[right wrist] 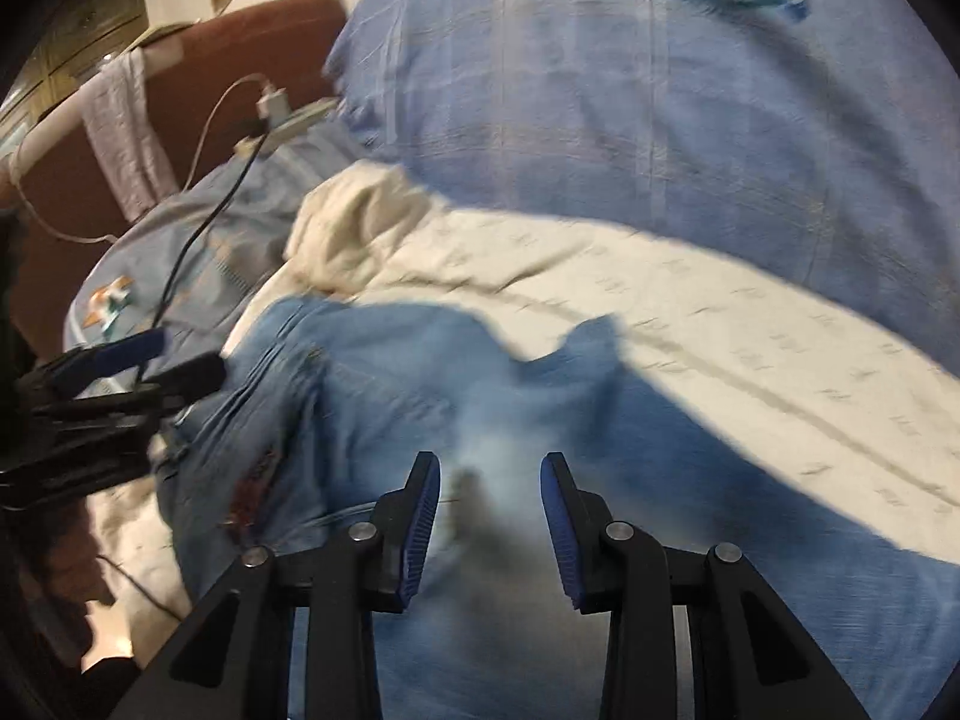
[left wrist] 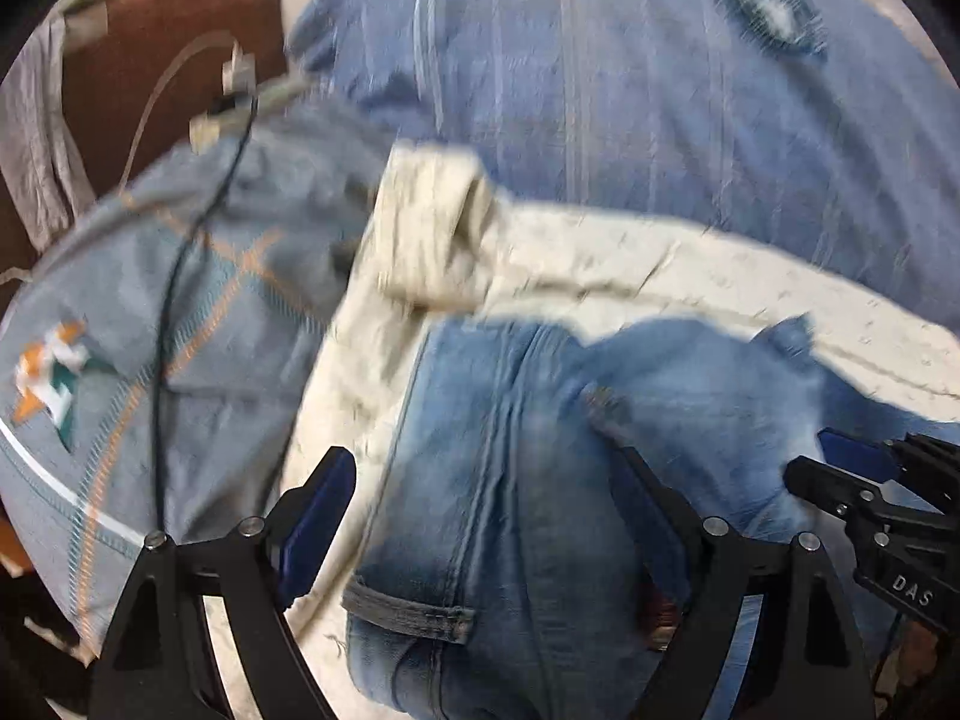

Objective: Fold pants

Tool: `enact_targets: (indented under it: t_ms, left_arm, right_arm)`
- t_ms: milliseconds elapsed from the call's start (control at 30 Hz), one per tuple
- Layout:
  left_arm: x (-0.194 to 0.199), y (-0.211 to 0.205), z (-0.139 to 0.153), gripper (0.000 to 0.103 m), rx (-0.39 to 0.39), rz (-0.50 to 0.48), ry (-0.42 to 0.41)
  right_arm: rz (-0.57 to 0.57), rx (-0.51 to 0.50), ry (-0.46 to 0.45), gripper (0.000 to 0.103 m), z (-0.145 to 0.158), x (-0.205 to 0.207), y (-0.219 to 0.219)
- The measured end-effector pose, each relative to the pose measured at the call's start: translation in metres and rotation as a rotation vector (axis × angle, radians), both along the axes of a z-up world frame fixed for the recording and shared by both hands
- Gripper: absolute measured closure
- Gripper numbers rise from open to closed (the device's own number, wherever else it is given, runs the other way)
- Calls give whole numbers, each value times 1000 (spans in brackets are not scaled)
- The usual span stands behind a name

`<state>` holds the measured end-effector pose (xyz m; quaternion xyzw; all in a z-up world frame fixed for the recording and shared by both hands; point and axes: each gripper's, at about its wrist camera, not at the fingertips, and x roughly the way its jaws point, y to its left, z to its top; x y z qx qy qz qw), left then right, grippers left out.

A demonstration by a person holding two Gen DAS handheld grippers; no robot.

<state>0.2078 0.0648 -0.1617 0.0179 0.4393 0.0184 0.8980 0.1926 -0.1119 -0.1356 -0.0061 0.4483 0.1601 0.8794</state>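
Faded blue jeans lie rumpled on a cream bedsheet, beneath the spread left gripper and spread right gripper.

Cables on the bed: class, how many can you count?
2. A black cable runs across the grey pillow; a white cable loops before the brown headboard. More may be hidden.
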Motion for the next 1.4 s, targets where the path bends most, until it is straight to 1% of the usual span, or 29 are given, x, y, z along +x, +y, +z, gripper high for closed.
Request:
enact_targets:
  t_ms: [67, 100, 133, 200, 267, 333, 367, 433, 533, 633, 700, 800, 867, 933, 1000, 1067, 1100, 1200, 1233, 1300, 1367, 1400]
  left_arm:
    - [6, 3, -17, 15, 6, 24, 67]
    - [8, 4, -24, 15, -6, 27, 85]
    - [7, 5, -28, 15, -16, 31, 83]
    - [8, 3, -30, 15, -12, 30, 70]
    - [8, 1, -33, 15, -3, 28, 74]
    - [7, 2, -33, 15, -13, 33, 78]
    - [5, 4, -31, 15, -21, 36, 78]
    - [3, 5, -27, 15, -26, 46, 75]
    - [-8, 3, -16, 15, -5, 59, 52]
    - [-28, 3, 2, 15, -5, 68, 27]
    - [-38, 3, 13, 15, -12, 65, 28]
    - [-50, 4, 24, 15, -11, 76, 43]
    - [-59, 5, 25, 15, -24, 77, 67]
    - [-64, 2, 16, 15, -30, 70, 117]
    - [-63, -3, -4, 15, -25, 61, 187]
    - [-62, -8, -18, 15, 1, 54, 220]
    - [-61, -12, -24, 14, 17, 58, 222]
    - [-59, -14, -22, 14, 32, 65, 233]
    - [-59, -15, -20, 14, 42, 61, 243]
    - [-66, -17, -13, 14, 58, 51, 254]
    - [-76, -19, -4, 14, 57, 36, 232]
    - [-83, -21, 0, 14, 62, 31, 223]
  right_arm:
    - [-3, -17, 42, 64, -14, 6, 3]
    - [-5, -17, 57, 64, -19, 9, 3]
    - [-10, -10, 74, 64, -24, 13, 1]
    - [-14, -13, 74, 61, -27, 16, 2]
    - [-15, -29, 77, 56, -29, 19, 4]
    - [-21, -23, 75, 54, -31, 21, 2]
    - [-22, -30, 87, 54, -31, 21, 2]
    - [-27, -17, 81, 54, -27, 18, -1]
    - [-43, 19, 70, 54, -19, 13, -7]
    - [-54, 21, 25, 54, -4, 4, -13]
    - [-70, 13, -12, 53, 9, -3, -20]
    - [-117, 33, -29, 49, 23, -15, -37]
    - [-143, 7, -36, 49, 26, -23, -40]
    - [-157, -27, -34, 49, 27, -34, -40]
    - [-164, -62, -27, 49, 25, -43, -40]
    - [-190, -67, 0, 49, 19, -55, -47]
    - [-212, -63, 24, 49, 14, -62, -53]
    - [-257, -99, 74, 49, -2, -76, -64]
    - [-267, -116, 121, 49, -14, -82, -68]
    - [-241, -144, 69, 50, -14, -93, -67]
    - [-206, -233, 52, 50, -15, -106, -59]
    - [-204, -235, 51, 50, -15, -111, -59]
